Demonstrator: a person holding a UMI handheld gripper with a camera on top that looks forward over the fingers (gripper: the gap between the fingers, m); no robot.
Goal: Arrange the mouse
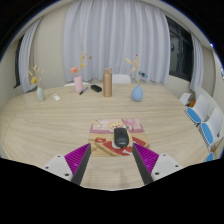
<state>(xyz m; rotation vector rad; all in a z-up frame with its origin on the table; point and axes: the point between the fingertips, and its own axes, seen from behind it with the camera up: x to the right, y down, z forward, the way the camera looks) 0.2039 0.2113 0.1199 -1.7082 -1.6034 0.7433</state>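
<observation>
Mouse: we spot the small black plastic computer mouse [120, 137] lying on a pinkish patterned rectangular mouse mat [117, 128], just ahead of the fingertips at twelve o'clock.
Gripper: our two-finger gripper [112, 157] has its fingers apart, purple pads [78, 157] showing, nothing between them; the mouse sits just beyond the gap.
Handling: we judge it light, rigid, with a smooth and slightly slippery shell; the flat flanks look like the best place to pinch, across its width.
Table: pale wooden tabletop [50, 125], bare around the mat.
Surroundings: at eleven to one o'clock, well beyond, a brown cylindrical tube [107, 82] and a light blue vase [138, 93]; at three o'clock, blue-and-white chairs [207, 124].
Obstacles: nothing stands between fingers and mouse; the mat may shift under a nudge.
</observation>
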